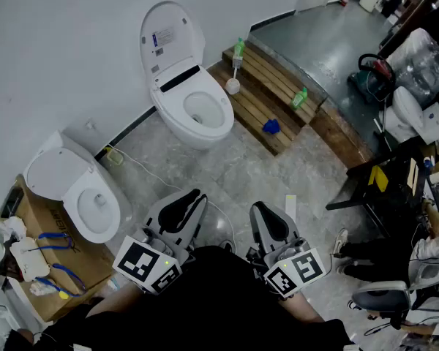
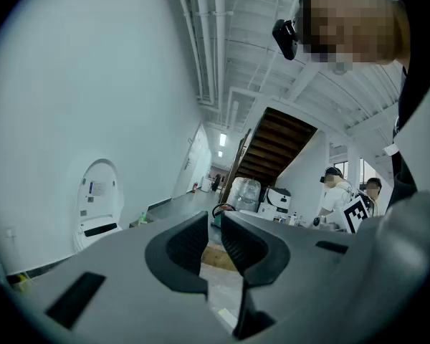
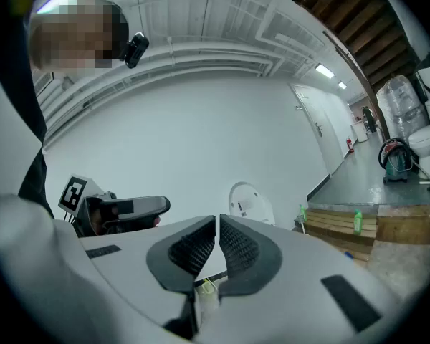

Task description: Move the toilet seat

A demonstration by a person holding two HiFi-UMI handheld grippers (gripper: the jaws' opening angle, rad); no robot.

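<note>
Standing well back from both toilets, the person holds the two grippers low and close to the body, with grey floor (image 1: 241, 170) between them and the bowls. The left gripper (image 1: 177, 212) has its jaws a narrow gap apart with nothing between them; only floor shows through the gap in the left gripper view. The right gripper (image 1: 272, 225) has its jaws closed to a hairline slit and holds nothing.

The far toilet (image 1: 194, 119) stands against the white wall (image 1: 73, 42). Its toilet seat (image 1: 223, 108) appears to lie flat on the bowl rim, while the lid (image 1: 170, 41) stands upright against the wall. Neither gripper touches it. A near toilet (image 1: 95, 203) sits to the left, its lid tilted back, just beside a cardboard box (image 1: 47, 218). A white cable (image 1: 143, 170) runs along the floor between the two toilets.

Right of the far toilet is a wooden platform (image 1: 274, 79) with a lower step. Two green bottles (image 1: 238, 50) stand on it, well apart, and a small blue thing (image 1: 271, 126) lies on the step
</note>
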